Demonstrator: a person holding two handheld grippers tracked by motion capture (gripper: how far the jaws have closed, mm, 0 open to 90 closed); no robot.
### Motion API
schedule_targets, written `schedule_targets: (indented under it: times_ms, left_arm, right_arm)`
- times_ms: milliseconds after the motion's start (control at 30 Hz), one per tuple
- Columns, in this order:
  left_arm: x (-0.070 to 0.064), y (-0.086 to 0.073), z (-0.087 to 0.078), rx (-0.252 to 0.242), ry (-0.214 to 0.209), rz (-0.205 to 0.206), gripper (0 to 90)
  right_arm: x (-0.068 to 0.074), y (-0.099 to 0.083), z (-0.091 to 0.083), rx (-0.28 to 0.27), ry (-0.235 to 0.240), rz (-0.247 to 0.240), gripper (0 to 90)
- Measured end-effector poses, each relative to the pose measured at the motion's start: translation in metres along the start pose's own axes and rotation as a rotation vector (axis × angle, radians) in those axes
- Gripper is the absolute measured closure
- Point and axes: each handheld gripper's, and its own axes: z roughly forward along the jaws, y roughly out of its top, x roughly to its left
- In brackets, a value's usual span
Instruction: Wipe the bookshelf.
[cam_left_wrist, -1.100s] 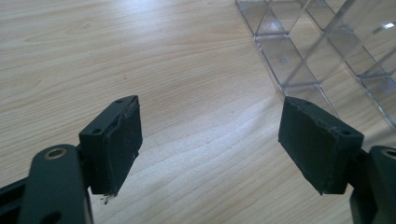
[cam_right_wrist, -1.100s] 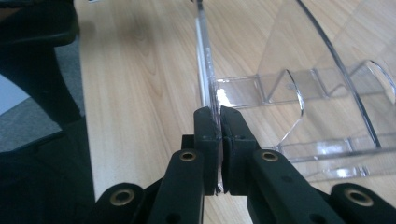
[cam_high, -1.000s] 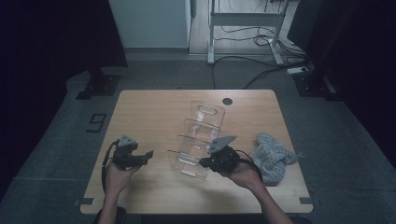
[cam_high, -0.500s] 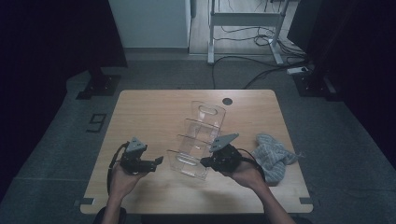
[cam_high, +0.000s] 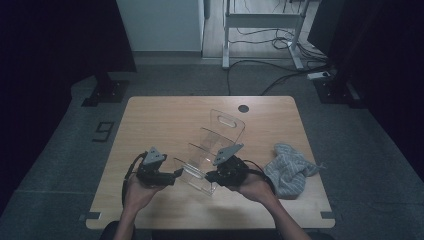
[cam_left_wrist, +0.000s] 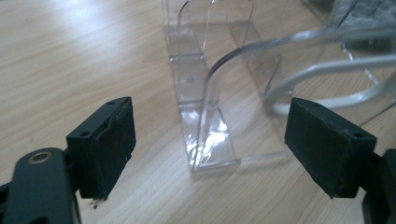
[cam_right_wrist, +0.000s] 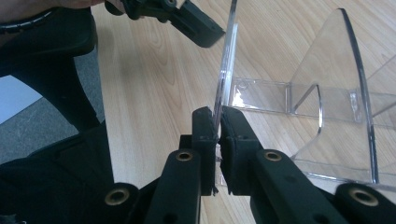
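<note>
Left gripper (cam_high: 176, 175) now closer to the clear rack (cam_high: 212, 150), jaws spread.

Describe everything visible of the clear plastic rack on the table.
The clear plastic rack looks like transparent acrylic: a flat base strip carrying several upright curved panels in stepped heights, the tallest, farthest one with a slot cut near its top. It stands on the wooden table, running diagonally away from the person. The right gripper is shut on the edge of its nearest panel. The left gripper, jaws open, faces its near end without touching.
</note>
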Motion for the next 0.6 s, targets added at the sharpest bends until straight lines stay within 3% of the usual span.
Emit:
schedule_targets:
  times_ms: [133, 333, 500, 600]
  left_arm:
    - [-0.005, 0.004, 0.005, -0.002, 0.001, 0.021, 18.3]
    - [-0.008, 0.004, 0.010, -0.021, 0.042, 0.041, 22.0]
    - [-0.010, 0.003, 0.013, -0.030, 0.062, 0.036, 29.6]
    - [-0.009, 0.002, 0.014, -0.034, 0.073, 0.031, 32.2]
  right_arm:
    - [0.002, 0.003, 0.003, 0.002, 0.004, -0.002, 82.1]
    - [0.004, 0.006, 0.007, -0.001, 0.013, 0.004, 81.3]
    - [0.004, 0.006, 0.008, -0.006, 0.023, 0.015, 80.5]
    - [0.004, 0.006, 0.005, -0.002, 0.012, -0.001, 71.5]
